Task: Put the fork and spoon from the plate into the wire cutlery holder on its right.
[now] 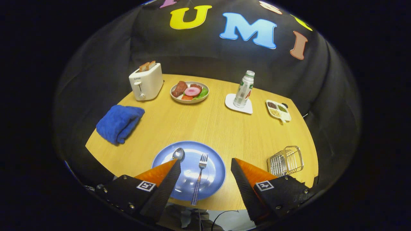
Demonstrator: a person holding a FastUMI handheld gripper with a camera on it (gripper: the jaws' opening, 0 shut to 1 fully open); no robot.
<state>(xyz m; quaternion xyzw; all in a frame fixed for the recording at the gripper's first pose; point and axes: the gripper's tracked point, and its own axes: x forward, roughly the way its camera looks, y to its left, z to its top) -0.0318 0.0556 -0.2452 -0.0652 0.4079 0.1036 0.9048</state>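
A: Gripper view, surfaces first. Round wood-grain table, matte. Glossy blue plate at the near edge, shallow and round. On it: a fork with metal tines and a checkered handle that overhangs the plate's near rim, and a spoon with a shiny metal bowl, its handle hidden behind the left finger.

B: Holder?

A: Wire cutlery holder, thin chrome wire with several slots, lying to the right of the plate, apart from it, just beyond the right finger.

B: Gripper state?

A: Gripper wide open, nothing held. Fingers are wedge-shaped with ribbed inner faces. Fork lies in the gap between them, touching neither. Left fingertip overlaps the spoon in view; can't tell if there's contact.

B: Anything else on the table?

A: Far side: boxy white toaster with two slices sticking up, a pale bowl of food, and a plastic bottle standing upright on a white square coaster. Small divided white dish at far right. Folded blue towel, fuzzy, on the left, well apart from the plate.
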